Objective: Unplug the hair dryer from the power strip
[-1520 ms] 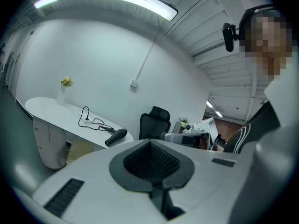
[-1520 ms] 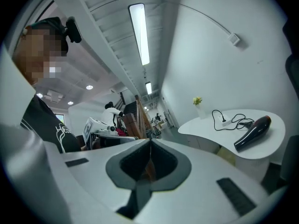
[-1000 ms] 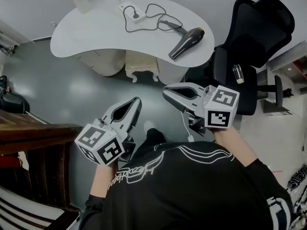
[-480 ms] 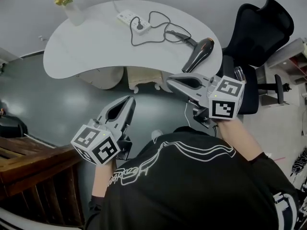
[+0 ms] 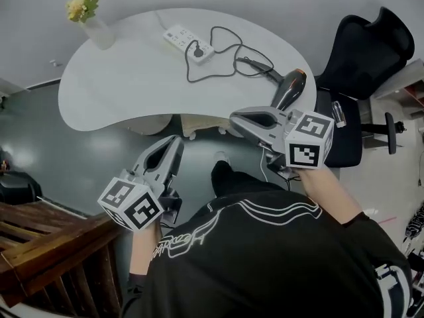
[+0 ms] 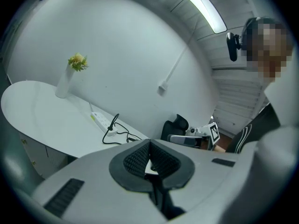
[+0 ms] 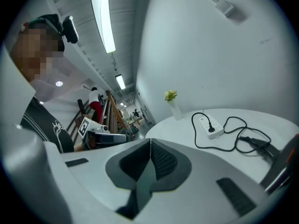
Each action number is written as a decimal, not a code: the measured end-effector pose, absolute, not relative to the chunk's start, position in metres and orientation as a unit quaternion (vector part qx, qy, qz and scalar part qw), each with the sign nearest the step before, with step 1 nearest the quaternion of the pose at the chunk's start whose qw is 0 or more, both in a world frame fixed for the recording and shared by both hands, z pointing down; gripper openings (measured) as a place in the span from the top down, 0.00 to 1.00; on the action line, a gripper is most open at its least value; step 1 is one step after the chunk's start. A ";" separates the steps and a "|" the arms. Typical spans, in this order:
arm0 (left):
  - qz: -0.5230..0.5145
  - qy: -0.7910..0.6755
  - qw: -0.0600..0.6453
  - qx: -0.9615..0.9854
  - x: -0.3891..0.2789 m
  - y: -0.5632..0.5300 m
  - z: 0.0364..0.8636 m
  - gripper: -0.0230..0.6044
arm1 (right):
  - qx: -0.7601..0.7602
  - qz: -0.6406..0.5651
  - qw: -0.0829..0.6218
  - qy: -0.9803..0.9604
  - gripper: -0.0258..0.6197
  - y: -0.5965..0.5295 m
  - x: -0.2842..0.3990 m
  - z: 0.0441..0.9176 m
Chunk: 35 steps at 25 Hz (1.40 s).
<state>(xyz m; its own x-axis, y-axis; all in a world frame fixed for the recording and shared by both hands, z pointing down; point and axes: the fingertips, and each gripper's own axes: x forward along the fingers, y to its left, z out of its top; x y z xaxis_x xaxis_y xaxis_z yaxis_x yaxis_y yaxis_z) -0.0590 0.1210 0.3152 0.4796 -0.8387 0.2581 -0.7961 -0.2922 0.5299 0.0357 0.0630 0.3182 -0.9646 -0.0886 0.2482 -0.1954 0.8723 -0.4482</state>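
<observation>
Both pairs of jaws are seen closed tip to tip, with nothing gripped. The left gripper (image 6: 149,143) and the right gripper (image 7: 150,141) are held short of the white rounded table (image 5: 119,85). The black hair dryer with an orange-tinted end (image 5: 289,90) lies just beyond the right jaws, off to their right. Its black plug (image 5: 197,52) is seated in the white power strip (image 5: 185,40), well ahead of both pairs of jaws. The black cord (image 5: 218,61) is looped between plug and dryer.
</observation>
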 end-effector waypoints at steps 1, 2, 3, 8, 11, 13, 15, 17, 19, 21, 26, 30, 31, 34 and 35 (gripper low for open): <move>-0.035 -0.512 0.310 0.800 -0.065 0.114 0.317 0.96 | 0.077 0.232 0.119 -0.962 0.96 0.053 0.031 0.323; -0.036 -0.515 0.310 0.799 -0.071 0.106 0.318 0.96 | 0.079 0.220 0.127 -0.964 0.96 0.043 0.026 0.326; -0.037 -0.515 0.306 0.800 -0.076 0.097 0.318 0.96 | 0.080 0.210 0.132 -0.965 0.96 0.033 0.021 0.327; 0.002 -0.515 0.253 0.819 -0.092 0.042 0.315 0.96 | 0.097 0.202 0.128 -0.966 0.96 -0.030 0.009 0.332; 0.015 -0.515 0.248 0.821 -0.105 0.000 0.318 0.96 | 0.112 0.213 0.120 -0.963 0.96 -0.070 0.008 0.334; 0.022 -0.513 0.256 0.819 -0.112 -0.027 0.322 0.96 | 0.119 0.217 0.119 -0.961 0.96 -0.090 0.009 0.333; 0.031 -0.513 0.258 0.818 -0.119 -0.052 0.326 0.96 | 0.124 0.223 0.122 -0.959 0.96 -0.104 0.010 0.336; 0.032 -0.515 0.258 0.817 -0.127 -0.074 0.327 0.96 | 0.131 0.230 0.126 -0.956 0.96 -0.116 0.011 0.341; 0.035 -0.518 0.256 0.815 -0.135 -0.094 0.329 0.96 | 0.141 0.241 0.126 -0.952 0.96 -0.126 0.013 0.345; 0.045 -0.518 0.253 0.815 -0.142 -0.112 0.334 0.96 | 0.149 0.252 0.125 -0.948 0.96 -0.132 0.014 0.349; 0.079 -0.494 0.260 0.826 -0.155 -0.154 0.353 0.96 | 0.182 0.279 0.119 -0.935 0.96 -0.150 0.011 0.356; 0.073 -0.458 0.300 0.834 -0.157 -0.180 0.372 0.96 | 0.205 0.305 0.109 -0.923 0.96 -0.157 0.006 0.360; 0.076 -0.450 0.305 0.836 -0.158 -0.187 0.377 0.96 | 0.211 0.307 0.109 -0.922 0.96 -0.160 0.005 0.362; 0.108 -0.432 0.303 0.843 -0.162 -0.206 0.403 0.96 | 0.222 0.312 0.100 -0.919 0.96 -0.168 -0.003 0.367; 0.115 -0.426 0.305 0.844 -0.164 -0.211 0.412 0.96 | 0.225 0.311 0.099 -0.918 0.96 -0.170 -0.007 0.371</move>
